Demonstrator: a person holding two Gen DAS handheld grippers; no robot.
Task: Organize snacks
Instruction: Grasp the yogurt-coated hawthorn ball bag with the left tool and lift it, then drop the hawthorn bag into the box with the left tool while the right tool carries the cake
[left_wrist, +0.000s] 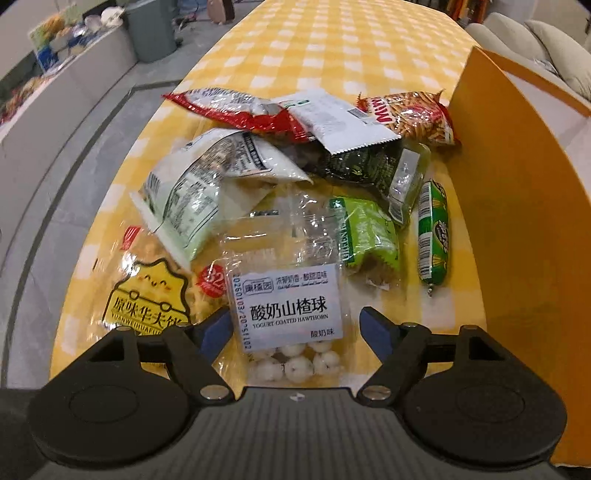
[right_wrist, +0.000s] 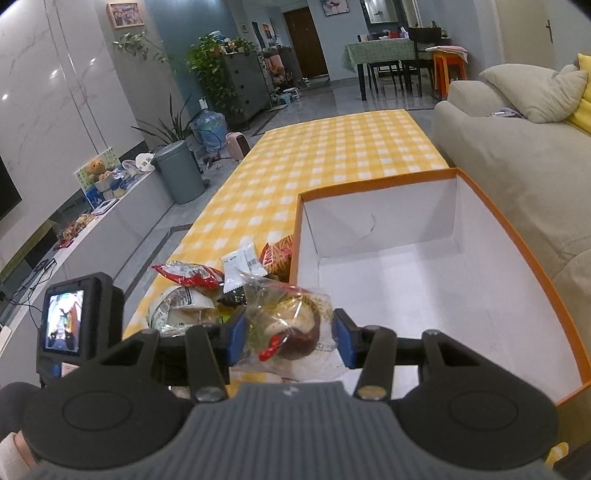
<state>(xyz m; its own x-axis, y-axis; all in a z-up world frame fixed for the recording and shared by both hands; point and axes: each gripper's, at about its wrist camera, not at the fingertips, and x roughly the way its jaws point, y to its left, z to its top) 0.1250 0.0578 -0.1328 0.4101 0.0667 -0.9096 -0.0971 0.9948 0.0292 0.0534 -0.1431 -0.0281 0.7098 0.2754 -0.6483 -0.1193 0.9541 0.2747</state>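
Observation:
A pile of snack packets (left_wrist: 280, 155) lies on the yellow checked table (left_wrist: 332, 44). My left gripper (left_wrist: 295, 328) is open, its blue pads on either side of a clear yogurt hawthorn ball packet (left_wrist: 291, 314) that lies flat. A green sausage stick (left_wrist: 432, 232) lies by the orange box wall (left_wrist: 517, 206). My right gripper (right_wrist: 290, 334) is shut on a clear-wrapped brown pastry (right_wrist: 291, 328), held above the near left corner of the orange box with white inside (right_wrist: 424, 295). The pile shows to its left in the right wrist view (right_wrist: 199, 284).
A yellow waffle packet (left_wrist: 147, 295) lies at the table's left edge. A grey bin (right_wrist: 181, 170) and a low white cabinet (right_wrist: 92, 229) stand to the left on the floor. A beige sofa (right_wrist: 517, 166) runs along the right side.

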